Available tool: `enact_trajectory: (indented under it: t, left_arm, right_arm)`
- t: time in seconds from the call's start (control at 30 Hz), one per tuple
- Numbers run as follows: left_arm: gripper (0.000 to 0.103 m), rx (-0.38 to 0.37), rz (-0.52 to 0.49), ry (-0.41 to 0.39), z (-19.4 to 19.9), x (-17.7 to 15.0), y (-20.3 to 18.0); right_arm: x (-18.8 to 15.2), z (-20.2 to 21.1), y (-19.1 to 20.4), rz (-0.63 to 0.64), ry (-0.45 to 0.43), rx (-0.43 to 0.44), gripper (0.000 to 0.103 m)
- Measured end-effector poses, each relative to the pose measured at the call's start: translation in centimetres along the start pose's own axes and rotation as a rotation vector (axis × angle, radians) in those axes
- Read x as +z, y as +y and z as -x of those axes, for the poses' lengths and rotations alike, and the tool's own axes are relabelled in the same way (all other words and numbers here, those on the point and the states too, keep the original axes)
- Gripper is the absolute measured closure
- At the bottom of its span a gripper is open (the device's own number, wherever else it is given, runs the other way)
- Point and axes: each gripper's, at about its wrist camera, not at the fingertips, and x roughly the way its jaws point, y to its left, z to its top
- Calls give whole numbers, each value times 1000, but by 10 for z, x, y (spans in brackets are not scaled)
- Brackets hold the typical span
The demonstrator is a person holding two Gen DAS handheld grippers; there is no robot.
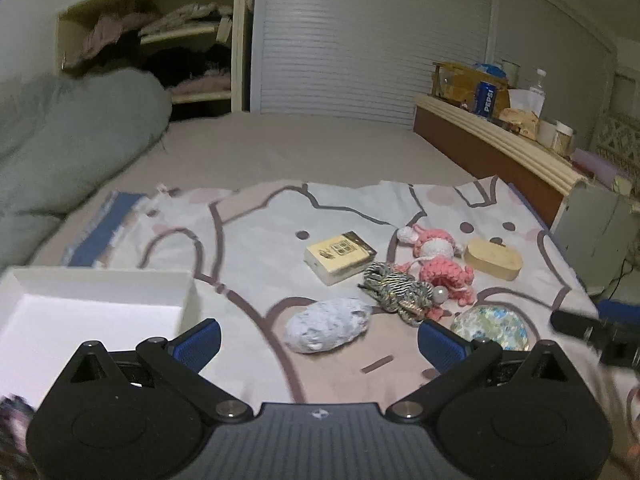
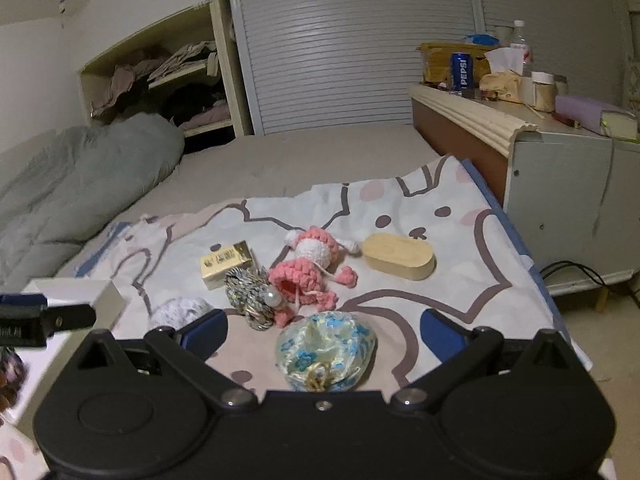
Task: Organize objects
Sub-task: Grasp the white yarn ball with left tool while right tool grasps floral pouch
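Note:
On a cartoon-print cloth (image 1: 248,248) on the bed lie a grey-white pouch (image 1: 328,330), a yellow card box (image 1: 340,257), a striped braided cord (image 1: 396,290), a pink crochet toy (image 1: 444,268), an oval wooden box (image 1: 493,258) and a floral pouch (image 1: 494,326). My left gripper (image 1: 320,340) is open just in front of the grey-white pouch, with an open white box (image 1: 96,304) at its left. My right gripper (image 2: 324,330) is open with the floral pouch (image 2: 326,350) between its fingers; nothing is gripped. The toy (image 2: 310,276), card box (image 2: 226,264) and wooden box (image 2: 400,262) lie beyond.
A grey duvet (image 1: 68,148) is heaped at the left. A headboard ledge (image 2: 472,114) at the right carries a Pepsi can (image 2: 461,70), tissues, jars and a bottle. An open shelf with clothes (image 2: 160,80) and a slatted door (image 2: 340,40) stand behind the bed.

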Motion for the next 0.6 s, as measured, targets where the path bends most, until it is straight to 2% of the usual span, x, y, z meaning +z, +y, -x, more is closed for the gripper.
enact_trajectory:
  t: [0.2,0.4,0.6]
  left_arm:
    - [0,-16,46,72,-39,1,-9]
    - [0,-44,145,173,-79,1,-7]
    - [0,-1,220,244,-111,2,-4]
  right_arm:
    - [-17,-27,-1,115,32,-1,0]
    - [-27,-52,-1,167,87,64,0]
    - [-33,-75,-2,209,111,75,0]
